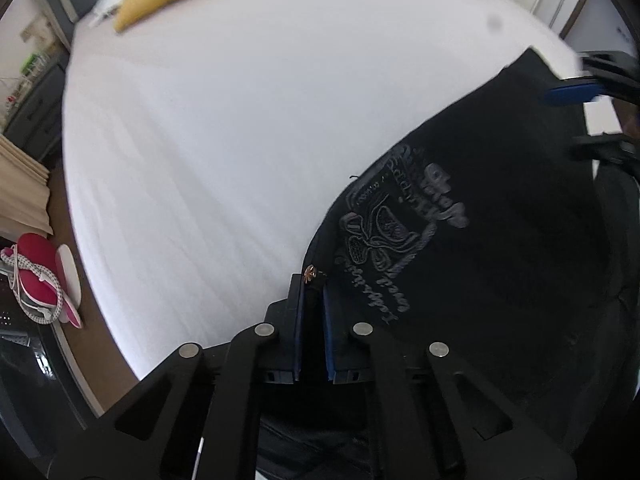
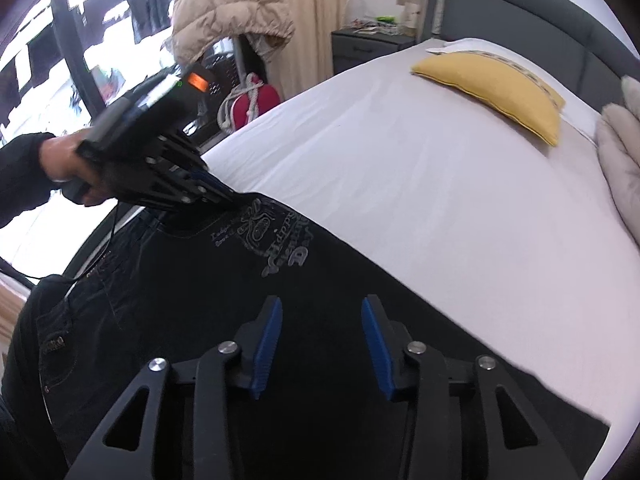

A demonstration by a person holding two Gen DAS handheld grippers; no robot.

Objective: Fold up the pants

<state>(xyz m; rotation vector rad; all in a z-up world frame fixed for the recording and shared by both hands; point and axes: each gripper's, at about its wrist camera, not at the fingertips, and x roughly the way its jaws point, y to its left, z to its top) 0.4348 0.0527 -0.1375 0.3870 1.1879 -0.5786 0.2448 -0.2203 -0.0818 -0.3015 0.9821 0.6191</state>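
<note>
Black pants (image 1: 500,248) with a grey embroidered emblem lie on the white bed sheet (image 1: 240,140). My left gripper (image 1: 311,284) is shut on the pants' corner by a small copper rivet. It also shows in the right wrist view (image 2: 236,200), pinching the edge of the pants (image 2: 280,300) beside the emblem. My right gripper (image 2: 322,312) is open, its blue pads (image 2: 266,344) spread just over the dark fabric, holding nothing. It shows at the right edge of the left wrist view (image 1: 588,120), at the far side of the pants.
A yellow pillow (image 2: 496,92) and a white pillow (image 2: 620,160) lie at the head of the bed by the grey headboard (image 2: 540,20). A red shoe (image 1: 36,276) is on the floor left of the bed. A beige jacket (image 2: 232,4) hangs by the window.
</note>
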